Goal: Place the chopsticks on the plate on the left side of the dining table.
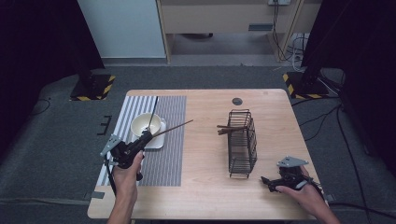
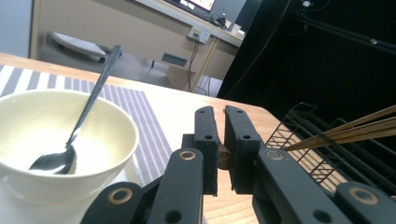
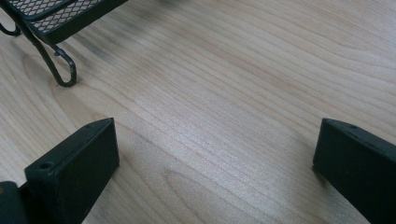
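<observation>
The left gripper [image 1: 145, 138] is clamped on one end of a brown chopstick [image 1: 175, 127], which slants out to the right and far side, over the striped placemat [image 1: 170, 140]. Just left of the jaws sits a cream bowl [image 2: 56, 140] with a spoon [image 2: 77, 130] in it. The right gripper [image 1: 267, 181] rests near the table's [image 1: 210, 196] right front corner, jaws wide and empty, close to the wire basket [image 1: 243, 142], which holds more chopsticks [image 1: 231, 129].
</observation>
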A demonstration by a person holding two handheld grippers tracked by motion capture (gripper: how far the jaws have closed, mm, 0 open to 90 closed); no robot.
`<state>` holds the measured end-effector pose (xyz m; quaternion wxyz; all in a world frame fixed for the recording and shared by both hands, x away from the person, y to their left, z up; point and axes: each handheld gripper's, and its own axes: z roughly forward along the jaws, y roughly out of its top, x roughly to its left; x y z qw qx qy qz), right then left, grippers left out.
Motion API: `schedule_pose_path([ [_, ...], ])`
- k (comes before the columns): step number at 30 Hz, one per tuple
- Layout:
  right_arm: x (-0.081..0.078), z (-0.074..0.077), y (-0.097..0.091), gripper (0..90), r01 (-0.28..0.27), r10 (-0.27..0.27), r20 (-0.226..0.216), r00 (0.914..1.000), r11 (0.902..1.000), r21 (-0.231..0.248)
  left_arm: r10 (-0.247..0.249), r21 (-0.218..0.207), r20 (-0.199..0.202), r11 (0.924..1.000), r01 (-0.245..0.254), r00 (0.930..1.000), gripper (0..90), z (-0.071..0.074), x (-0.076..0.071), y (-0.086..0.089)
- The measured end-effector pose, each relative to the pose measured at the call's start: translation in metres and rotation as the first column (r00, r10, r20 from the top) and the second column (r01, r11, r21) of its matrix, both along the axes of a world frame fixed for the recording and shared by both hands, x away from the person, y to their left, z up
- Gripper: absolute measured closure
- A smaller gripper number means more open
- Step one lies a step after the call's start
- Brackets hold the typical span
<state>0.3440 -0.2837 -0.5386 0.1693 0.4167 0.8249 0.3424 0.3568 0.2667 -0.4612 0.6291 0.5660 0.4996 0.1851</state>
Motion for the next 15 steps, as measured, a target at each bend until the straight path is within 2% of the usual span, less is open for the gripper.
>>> schedule_pose_path([
  [15,0.0,0.0,0.0,0.2,0.001,-0.001,0.0,1.0,1.0,0.001,0.05,0.016,-0.018,0.9986,-0.05,0.9986,83.5,-0.01,0.001,0.017],
])
